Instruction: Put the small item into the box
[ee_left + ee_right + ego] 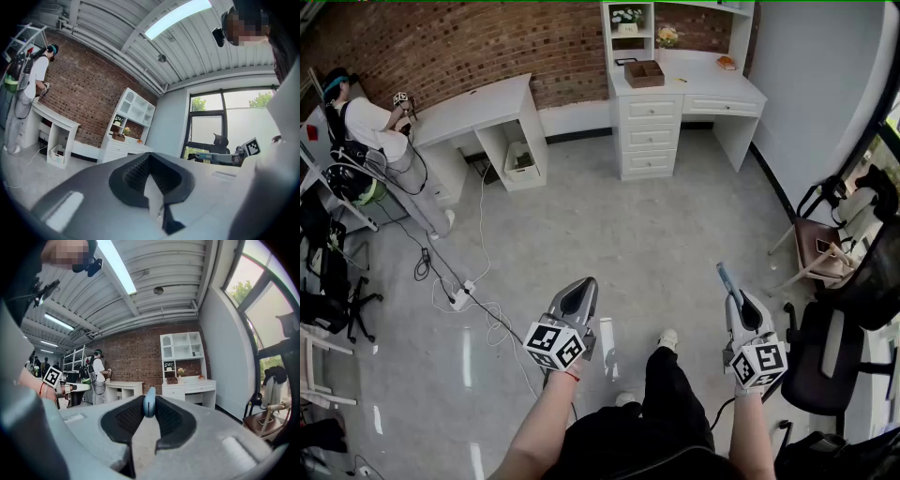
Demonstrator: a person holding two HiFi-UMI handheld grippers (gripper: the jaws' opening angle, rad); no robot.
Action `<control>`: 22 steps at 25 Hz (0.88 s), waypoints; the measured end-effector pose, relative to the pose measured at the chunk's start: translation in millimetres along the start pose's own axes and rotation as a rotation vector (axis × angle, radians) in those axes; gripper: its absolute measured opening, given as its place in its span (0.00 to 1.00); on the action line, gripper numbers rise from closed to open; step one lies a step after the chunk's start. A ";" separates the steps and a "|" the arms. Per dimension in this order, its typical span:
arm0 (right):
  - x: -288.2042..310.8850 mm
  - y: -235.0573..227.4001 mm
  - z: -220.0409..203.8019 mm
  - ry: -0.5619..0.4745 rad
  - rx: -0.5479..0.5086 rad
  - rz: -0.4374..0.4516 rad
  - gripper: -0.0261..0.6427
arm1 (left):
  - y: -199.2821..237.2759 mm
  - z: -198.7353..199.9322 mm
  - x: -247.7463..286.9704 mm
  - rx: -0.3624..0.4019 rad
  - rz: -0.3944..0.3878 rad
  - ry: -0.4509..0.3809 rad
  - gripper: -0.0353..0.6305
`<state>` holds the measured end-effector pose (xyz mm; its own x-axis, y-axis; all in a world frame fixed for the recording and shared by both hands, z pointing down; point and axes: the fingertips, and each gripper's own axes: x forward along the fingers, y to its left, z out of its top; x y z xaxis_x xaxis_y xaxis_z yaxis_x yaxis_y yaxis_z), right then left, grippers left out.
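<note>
My right gripper (732, 296) is held level over the grey floor, shut on a small flat light-blue item (725, 278) that sticks out past its tips. In the right gripper view the blue item (149, 402) stands upright between the black pads (130, 417). My left gripper (581, 287) is held level beside it, jaws together with nothing between them; the left gripper view shows the ribbed pads (136, 171) meeting at the tips. The brown open box (644, 73) sits far ahead on the white desk (698, 86), also seen as the box (172, 380) and box (118, 138).
A person (370, 124) works at a second white desk (478, 105) by the brick wall at the left. Cables and a power strip (459, 296) lie on the floor at the left. Black chairs (834, 352) and a wooden stool (820, 248) stand at the right.
</note>
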<state>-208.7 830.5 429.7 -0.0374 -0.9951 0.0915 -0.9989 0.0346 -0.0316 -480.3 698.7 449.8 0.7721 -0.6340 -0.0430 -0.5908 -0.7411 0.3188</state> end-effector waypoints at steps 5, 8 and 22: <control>46.0 -20.9 -0.7 -0.005 0.008 0.005 0.14 | 21.6 2.5 40.8 0.000 0.009 0.004 0.06; 79.1 -34.2 3.6 -0.001 0.007 0.025 0.14 | 36.5 7.8 71.8 0.006 0.017 0.011 0.06; 222.0 -144.7 18.9 0.034 0.003 0.102 0.14 | 69.3 21.3 240.9 -0.006 0.080 0.001 0.06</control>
<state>-71.9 602.9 435.8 -0.1396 -0.9828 0.1211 -0.9898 0.1350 -0.0455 -340.2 489.9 441.3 0.7224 -0.6912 -0.0165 -0.6494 -0.6865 0.3270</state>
